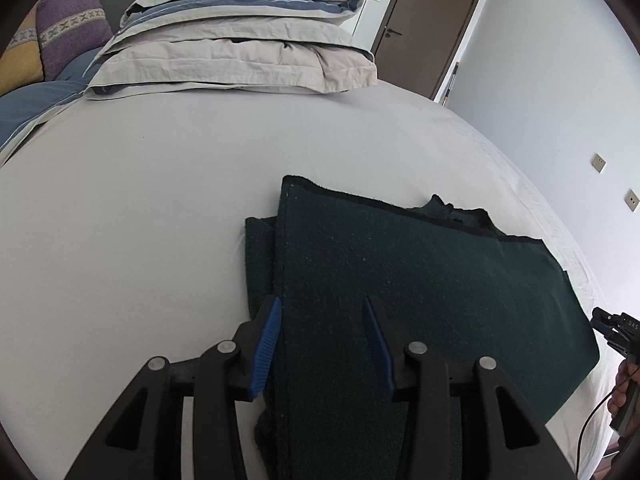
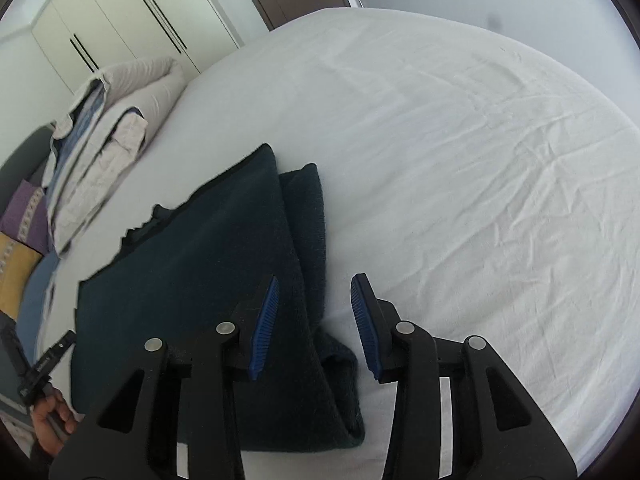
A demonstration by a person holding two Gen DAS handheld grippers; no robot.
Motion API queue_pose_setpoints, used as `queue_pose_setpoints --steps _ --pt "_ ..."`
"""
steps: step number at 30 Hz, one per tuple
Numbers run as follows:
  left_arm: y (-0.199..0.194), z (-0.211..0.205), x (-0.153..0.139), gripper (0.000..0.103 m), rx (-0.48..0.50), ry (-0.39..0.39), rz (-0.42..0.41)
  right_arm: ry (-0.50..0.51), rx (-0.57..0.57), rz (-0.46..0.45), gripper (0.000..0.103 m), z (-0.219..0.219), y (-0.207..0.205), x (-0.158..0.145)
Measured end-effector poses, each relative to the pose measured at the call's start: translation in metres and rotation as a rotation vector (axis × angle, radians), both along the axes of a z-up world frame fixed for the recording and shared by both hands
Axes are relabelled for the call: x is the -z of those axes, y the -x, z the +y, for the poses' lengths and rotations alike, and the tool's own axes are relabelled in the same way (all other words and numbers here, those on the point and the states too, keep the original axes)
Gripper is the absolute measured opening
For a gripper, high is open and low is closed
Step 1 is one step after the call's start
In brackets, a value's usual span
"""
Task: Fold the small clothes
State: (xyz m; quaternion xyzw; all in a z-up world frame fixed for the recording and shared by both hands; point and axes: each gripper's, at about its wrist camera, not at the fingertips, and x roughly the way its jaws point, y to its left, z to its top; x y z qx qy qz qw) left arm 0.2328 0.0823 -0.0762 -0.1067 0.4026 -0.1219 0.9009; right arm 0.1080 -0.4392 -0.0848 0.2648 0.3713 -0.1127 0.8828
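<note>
Both tongs gape, holding nothing; left tongs (image 1: 322, 306) hover over the folded dark green garment (image 1: 420, 292) on the white bed (image 1: 140, 208); right tongs (image 2: 314, 290) hang above its right edge; folded bedding (image 1: 240, 48) lies far off.

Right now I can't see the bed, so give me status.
Left gripper open, right gripper open, both empty. Dark green garment lies folded on the sheet. Nothing in the way.

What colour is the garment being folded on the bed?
Dark green garment with black edging, clearest in the left wrist view.
</note>
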Motion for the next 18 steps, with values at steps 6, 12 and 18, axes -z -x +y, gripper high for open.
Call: queue_pose_setpoints --steps 6,12,18 --pt "0.037 0.000 -0.003 0.047 0.012 0.005 -0.016 0.068 -0.100 -0.004 0.039 0.025 0.016 -0.013" --pt "0.039 0.000 0.015 0.048 0.013 -0.047 0.039 0.080 -0.089 0.061 0.039 0.034 0.022 0.001" --pt "0.035 0.012 0.023 0.048 -0.001 -0.016 0.091 0.069 -0.102 0.079 0.038 0.033 0.031 0.013"
